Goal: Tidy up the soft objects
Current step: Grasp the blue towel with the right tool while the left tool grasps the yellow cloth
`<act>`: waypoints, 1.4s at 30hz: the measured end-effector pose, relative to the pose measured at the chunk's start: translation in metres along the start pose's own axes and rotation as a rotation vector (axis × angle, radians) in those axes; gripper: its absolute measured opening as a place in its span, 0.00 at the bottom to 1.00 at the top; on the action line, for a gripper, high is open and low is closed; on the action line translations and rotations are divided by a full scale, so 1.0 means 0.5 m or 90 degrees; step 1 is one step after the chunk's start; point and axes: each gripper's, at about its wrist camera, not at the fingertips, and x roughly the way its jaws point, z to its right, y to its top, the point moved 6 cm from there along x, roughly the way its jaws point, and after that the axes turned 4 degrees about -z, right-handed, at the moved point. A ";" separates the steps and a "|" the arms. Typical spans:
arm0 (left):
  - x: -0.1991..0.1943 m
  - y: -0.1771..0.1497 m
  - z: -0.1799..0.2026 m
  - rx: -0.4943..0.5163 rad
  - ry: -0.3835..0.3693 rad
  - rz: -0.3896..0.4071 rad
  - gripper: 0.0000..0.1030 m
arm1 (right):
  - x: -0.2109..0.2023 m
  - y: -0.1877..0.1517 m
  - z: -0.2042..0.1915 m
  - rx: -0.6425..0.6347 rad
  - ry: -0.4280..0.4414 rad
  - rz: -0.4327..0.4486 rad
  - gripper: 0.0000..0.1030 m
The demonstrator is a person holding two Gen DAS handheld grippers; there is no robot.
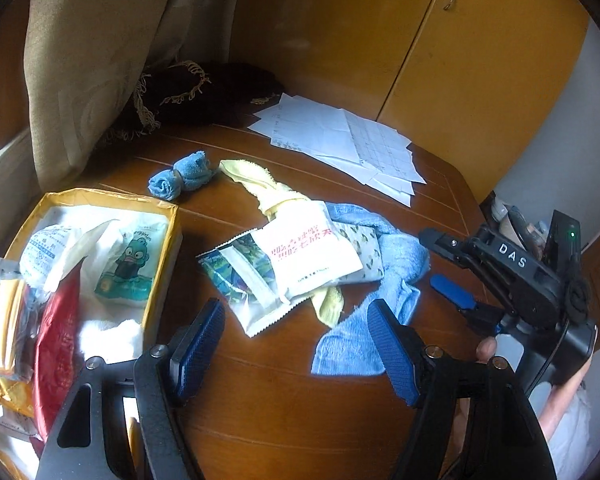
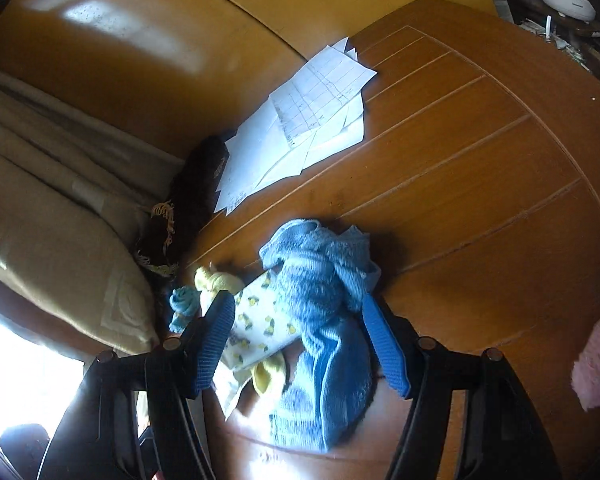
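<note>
1. Sorting is partly done, by my reckoning: the yellow-rimmed cardboard box [image 1: 162,216] at my left side already holds a white cartoon-printed soft pack [image 1: 134,258], a shiny red foil pouch [image 1: 56,340], a white fluffy cloth [image 1: 112,334] and a few other packets.
2. Left to do, out on the brown wooden table [image 1: 260,392]: a heap made of a light blue terry towel [image 2: 320,320], a pale yellow cloth [image 1: 268,190], a white sachet with red lettering [image 1: 312,252], a green-printed clear packet [image 1: 236,272] and a white pack with small yellow prints [image 2: 256,320].
3. A small rolled blue cloth [image 1: 182,176] lies apart from the heap, further back, also unsorted.
4. My left gripper [image 1: 296,340] hangs wide and empty between box and heap.
5. My right gripper [image 2: 300,344] is spread wide with the blue towel lying between its pads; I judge it not yet clamped.
6. White paper sheets [image 1: 340,144] at the far edge are not my concern.
</note>
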 end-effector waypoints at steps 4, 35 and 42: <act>0.057 0.031 0.016 -0.018 0.003 -0.024 0.75 | 0.034 0.004 0.017 -0.002 -0.014 0.003 0.60; 0.127 0.050 -0.002 -0.078 0.026 -0.045 0.07 | 0.035 -0.016 0.024 0.019 0.008 -0.012 0.32; 0.094 0.053 0.000 -0.083 0.009 -0.028 0.07 | 0.030 -0.015 0.027 0.024 0.013 -0.009 0.32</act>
